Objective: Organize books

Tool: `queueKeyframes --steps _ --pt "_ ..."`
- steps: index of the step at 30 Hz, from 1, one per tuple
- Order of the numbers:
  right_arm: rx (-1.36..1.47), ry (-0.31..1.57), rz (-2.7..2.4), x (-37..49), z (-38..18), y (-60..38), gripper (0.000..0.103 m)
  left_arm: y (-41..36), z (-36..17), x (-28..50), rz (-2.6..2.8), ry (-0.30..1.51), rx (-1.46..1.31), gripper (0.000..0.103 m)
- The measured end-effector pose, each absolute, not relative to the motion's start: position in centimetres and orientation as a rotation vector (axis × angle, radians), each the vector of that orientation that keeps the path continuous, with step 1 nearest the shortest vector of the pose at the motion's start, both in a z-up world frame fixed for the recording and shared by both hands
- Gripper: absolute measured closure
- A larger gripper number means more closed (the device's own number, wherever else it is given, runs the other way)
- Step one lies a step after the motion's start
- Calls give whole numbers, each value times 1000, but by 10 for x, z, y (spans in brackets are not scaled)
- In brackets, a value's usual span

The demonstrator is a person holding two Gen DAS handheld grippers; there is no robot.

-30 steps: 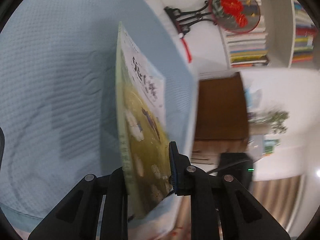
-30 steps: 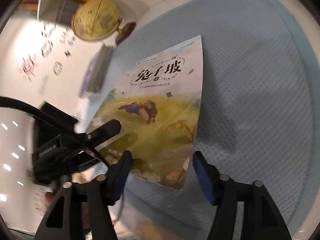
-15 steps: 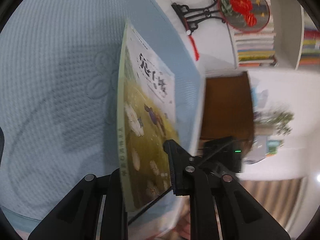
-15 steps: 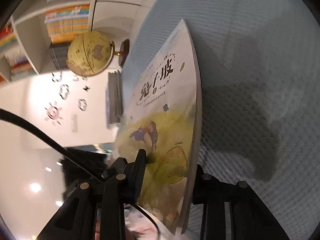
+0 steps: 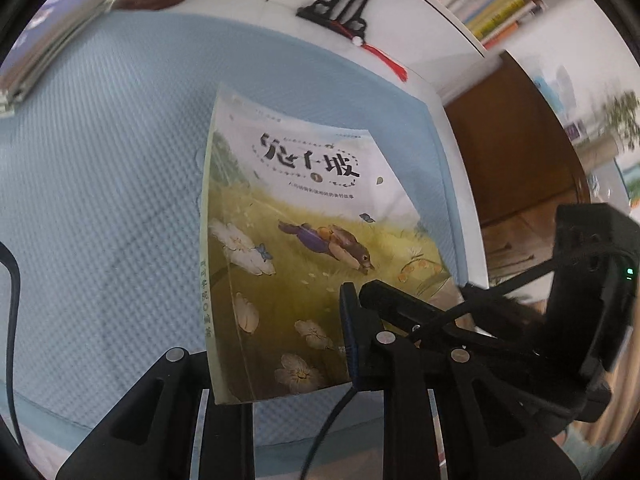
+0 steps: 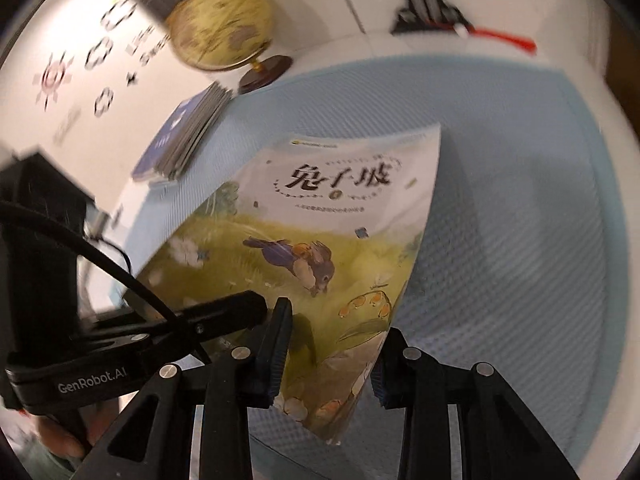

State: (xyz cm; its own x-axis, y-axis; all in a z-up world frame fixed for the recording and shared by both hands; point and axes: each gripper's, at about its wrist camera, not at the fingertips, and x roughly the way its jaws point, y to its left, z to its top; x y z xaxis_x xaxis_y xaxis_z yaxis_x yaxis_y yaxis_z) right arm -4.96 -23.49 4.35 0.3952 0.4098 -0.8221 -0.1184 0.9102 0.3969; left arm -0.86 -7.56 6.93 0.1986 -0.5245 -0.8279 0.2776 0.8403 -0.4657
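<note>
A thin picture book point(image 5: 304, 264) with a green meadow cover and a running rabbit is held above the light blue mat point(image 5: 100, 200). My left gripper point(image 5: 280, 364) is shut on its lower spine edge. My right gripper point(image 6: 328, 356) is shut on its lower right edge; the book also shows in the right wrist view point(image 6: 320, 256). Each gripper shows in the other's view, the right one point(image 5: 400, 304) and the left one point(image 6: 224, 312). A stack of books point(image 6: 184, 136) lies at the mat's far left, also in the left wrist view point(image 5: 44, 48).
A globe point(image 6: 224, 32) stands behind the stack on the white desk. A black stand with a red tassel point(image 5: 352, 4) is at the back. A shelf of books point(image 5: 492, 4) is behind it. A brown wooden cabinet point(image 5: 512, 144) stands to the right.
The book has turned from nearly edge-on to cover facing both cameras. Both grippers stay shut on it and have swung toward the stack and the globe.
</note>
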Motion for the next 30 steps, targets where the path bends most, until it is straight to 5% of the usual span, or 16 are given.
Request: queueKeyframes --steps 17,30 --pt "307 1077 356 -115 66 -230 68 -74 100 -60 -662 1231 -178 85" --pt "293 948 384 -79 122 -154 67 25 153 -22 -666 1099 -208 85"
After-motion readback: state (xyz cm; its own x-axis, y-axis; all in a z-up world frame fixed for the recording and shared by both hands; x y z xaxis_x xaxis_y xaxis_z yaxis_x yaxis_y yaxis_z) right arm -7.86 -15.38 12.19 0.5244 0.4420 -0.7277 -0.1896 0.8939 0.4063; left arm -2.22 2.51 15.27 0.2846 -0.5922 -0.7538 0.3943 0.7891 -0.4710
